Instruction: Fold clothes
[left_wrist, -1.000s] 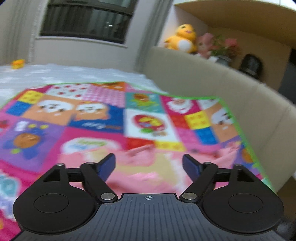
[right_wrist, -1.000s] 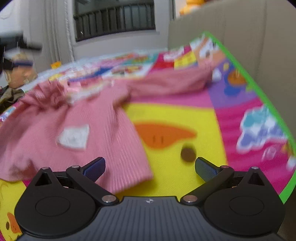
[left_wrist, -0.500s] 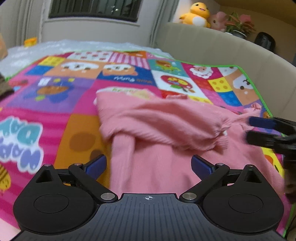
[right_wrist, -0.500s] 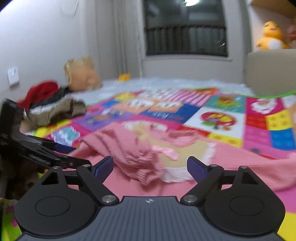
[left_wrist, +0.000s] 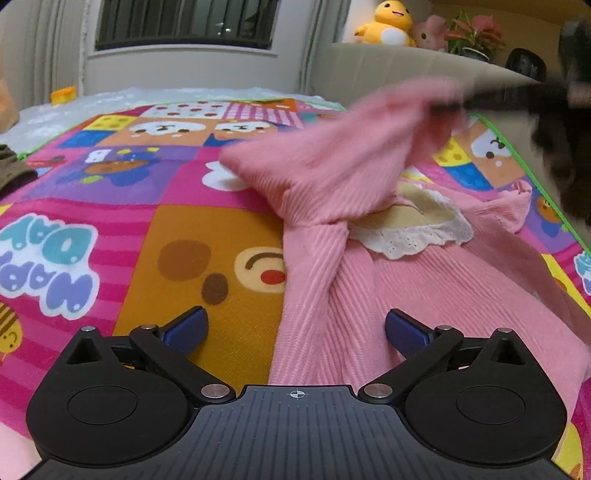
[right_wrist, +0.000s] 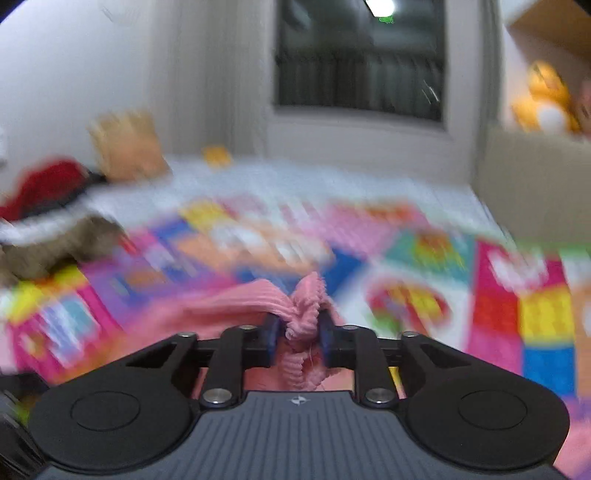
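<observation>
A dark barred window (left_wrist: 184, 22) sits above a beige sofa back (left_wrist: 388, 66).

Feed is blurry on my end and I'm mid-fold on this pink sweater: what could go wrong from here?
1. The right gripper is closing on only the bunched cuff of the sleeve; a fast pull could slip it free.
2. The sleeve is lifted across the lace collar, so it may land twisted and leave a lumpy fold.
3. The left gripper stands open over the sweater without pinning it, so the body may drag along the mat.
</observation>
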